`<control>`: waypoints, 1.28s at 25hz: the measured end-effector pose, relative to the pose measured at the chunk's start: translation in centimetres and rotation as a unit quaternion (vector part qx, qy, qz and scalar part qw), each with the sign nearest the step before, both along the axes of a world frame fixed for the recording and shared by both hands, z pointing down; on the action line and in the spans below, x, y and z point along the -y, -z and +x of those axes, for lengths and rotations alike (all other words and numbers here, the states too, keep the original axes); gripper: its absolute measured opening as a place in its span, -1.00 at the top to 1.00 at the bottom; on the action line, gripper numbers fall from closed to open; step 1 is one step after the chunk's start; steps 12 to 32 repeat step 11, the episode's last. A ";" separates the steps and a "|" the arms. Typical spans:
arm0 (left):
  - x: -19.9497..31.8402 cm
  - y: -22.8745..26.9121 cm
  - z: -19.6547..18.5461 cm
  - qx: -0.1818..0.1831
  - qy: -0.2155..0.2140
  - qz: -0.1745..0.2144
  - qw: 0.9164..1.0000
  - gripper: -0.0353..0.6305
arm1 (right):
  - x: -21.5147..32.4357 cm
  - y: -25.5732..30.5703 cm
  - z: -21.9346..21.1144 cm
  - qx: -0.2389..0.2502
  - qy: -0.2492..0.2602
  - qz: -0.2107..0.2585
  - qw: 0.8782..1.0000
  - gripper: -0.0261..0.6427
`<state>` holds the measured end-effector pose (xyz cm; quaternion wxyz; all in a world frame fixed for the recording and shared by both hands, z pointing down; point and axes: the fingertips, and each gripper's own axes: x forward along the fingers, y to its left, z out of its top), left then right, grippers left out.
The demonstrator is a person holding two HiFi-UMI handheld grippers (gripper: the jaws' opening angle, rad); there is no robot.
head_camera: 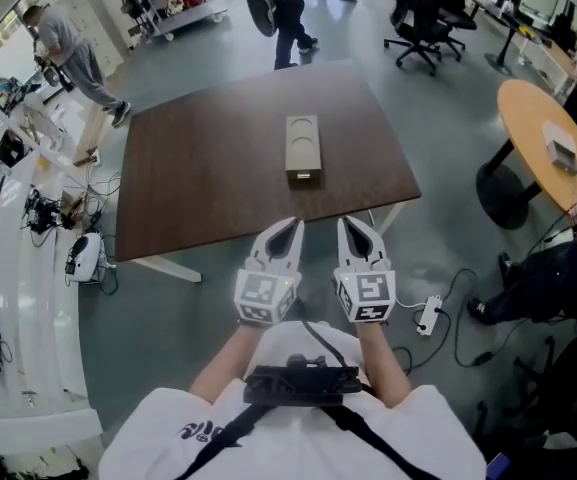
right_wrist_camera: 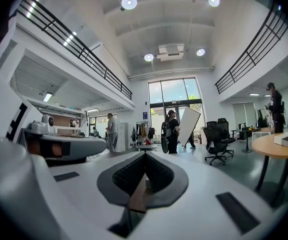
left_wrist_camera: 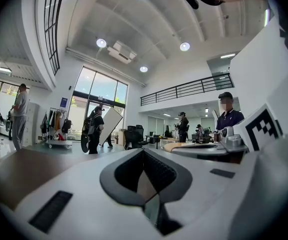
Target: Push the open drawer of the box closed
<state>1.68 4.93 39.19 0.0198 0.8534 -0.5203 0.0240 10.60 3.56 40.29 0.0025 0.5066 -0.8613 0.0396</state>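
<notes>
A long tan box (head_camera: 303,144) lies in the middle of the dark brown table (head_camera: 198,178), its drawer front (head_camera: 304,177) at the near end, standing out a little. My left gripper (head_camera: 289,226) and right gripper (head_camera: 352,225) are side by side just short of the table's near edge, pointing at the box and well apart from it. Both are shut with nothing between the jaws. In the left gripper view the left gripper (left_wrist_camera: 144,153) shows its jaws meeting at the tips; the right gripper (right_wrist_camera: 144,155) looks the same in its own view. The box is hidden in both gripper views.
A round wooden table (head_camera: 538,128) with a small box stands at the right, with a seated person (head_camera: 558,268) near it. Office chairs (head_camera: 423,18) and walking people (head_camera: 288,8) are beyond the table. A power strip (head_camera: 430,314) lies on the floor. White benches (head_camera: 8,298) run along the left.
</notes>
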 end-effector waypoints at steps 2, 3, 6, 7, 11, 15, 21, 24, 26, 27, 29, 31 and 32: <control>0.2 0.1 0.0 0.001 -0.003 0.000 1.000 0.86 | 0.3 0.1 0.0 0.000 -0.002 0.000 1.000 0.90; 0.3 0.1 0.0 0.001 -0.004 0.000 1.000 0.86 | 0.4 0.1 0.0 -0.001 -0.003 0.000 1.000 0.90; 0.7 -0.5 -0.1 0.002 -0.005 -0.004 1.000 0.86 | 0.8 -0.2 0.0 0.000 -0.005 -0.001 1.000 0.90; 0.8 -0.7 0.0 0.003 -0.006 -0.005 1.000 0.86 | 0.9 -0.3 0.0 -0.001 -0.004 -0.001 1.000 0.90; 1.4 -1.3 0.0 0.006 -0.003 -0.014 1.000 0.86 | 1.5 -0.6 0.2 -0.003 -0.004 -0.006 1.000 0.90; 1.4 -1.3 0.0 0.006 -0.003 -0.014 1.000 0.86 | 1.5 -0.6 0.2 -0.003 -0.004 -0.006 1.000 0.90; 1.4 -1.3 0.0 0.006 -0.003 -0.014 1.000 0.86 | 1.5 -0.6 0.2 -0.003 -0.004 -0.006 1.000 0.90; 1.4 -1.3 0.0 0.006 -0.003 -0.014 1.000 0.86 | 1.5 -0.6 0.2 -0.003 -0.004 -0.006 1.000 0.90; 1.4 -1.3 0.0 0.006 -0.003 -0.014 1.000 0.86 | 1.5 -0.6 0.2 -0.003 -0.004 -0.006 1.000 0.90; 1.4 -1.3 0.0 0.006 -0.003 -0.014 1.000 0.86 | 1.5 -0.6 0.2 -0.003 -0.004 -0.006 1.000 0.90; 1.4 -1.3 0.0 0.006 -0.003 -0.014 1.000 0.86 | 1.5 -0.6 0.2 -0.003 -0.004 -0.006 1.000 0.90; 1.4 -1.3 0.0 0.006 -0.003 -0.014 1.000 0.86 | 1.5 -0.6 0.2 -0.003 -0.004 -0.006 1.000 0.90; 1.4 -1.3 0.0 0.006 -0.003 -0.014 1.000 0.86 | 1.5 -0.6 0.2 -0.003 -0.004 -0.006 1.000 0.90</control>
